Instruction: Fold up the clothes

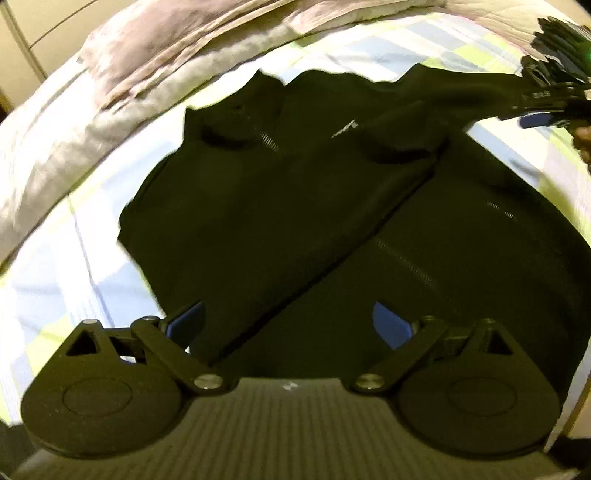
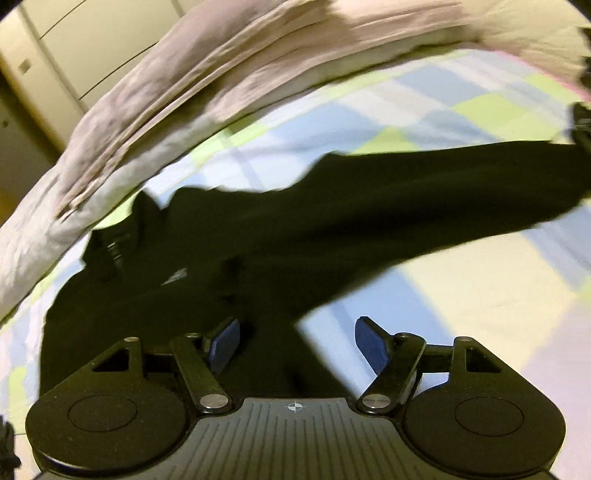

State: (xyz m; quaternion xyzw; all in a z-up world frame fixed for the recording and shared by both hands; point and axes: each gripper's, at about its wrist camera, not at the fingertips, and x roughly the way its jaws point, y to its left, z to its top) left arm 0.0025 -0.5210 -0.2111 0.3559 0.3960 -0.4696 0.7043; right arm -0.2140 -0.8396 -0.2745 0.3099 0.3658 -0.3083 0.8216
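Note:
A black zip-up jacket [image 1: 295, 206] lies spread on the checked bed sheet [image 1: 66, 258], with a small white logo near its collar. One sleeve [image 1: 461, 88] stretches toward the upper right, where it meets my right gripper [image 1: 535, 110] and the hand holding it. My left gripper [image 1: 288, 325] hovers over the jacket's near part, blue pads wide apart and gripping nothing. In the right wrist view the jacket [image 2: 155, 295] lies left of centre and its sleeve [image 2: 424, 199] runs off to the right. The right gripper [image 2: 299, 345] is open there, black fabric under its left pad and nothing pinched.
A crumpled pale quilt [image 1: 122, 81] is bunched along the far side of the bed [image 2: 192, 74]. Cream cupboard doors [image 2: 81, 48] stand behind it. A dark layered object [image 1: 557, 33] sits at the far right. Bare checked sheet [image 2: 480, 302] lies right of the sleeve.

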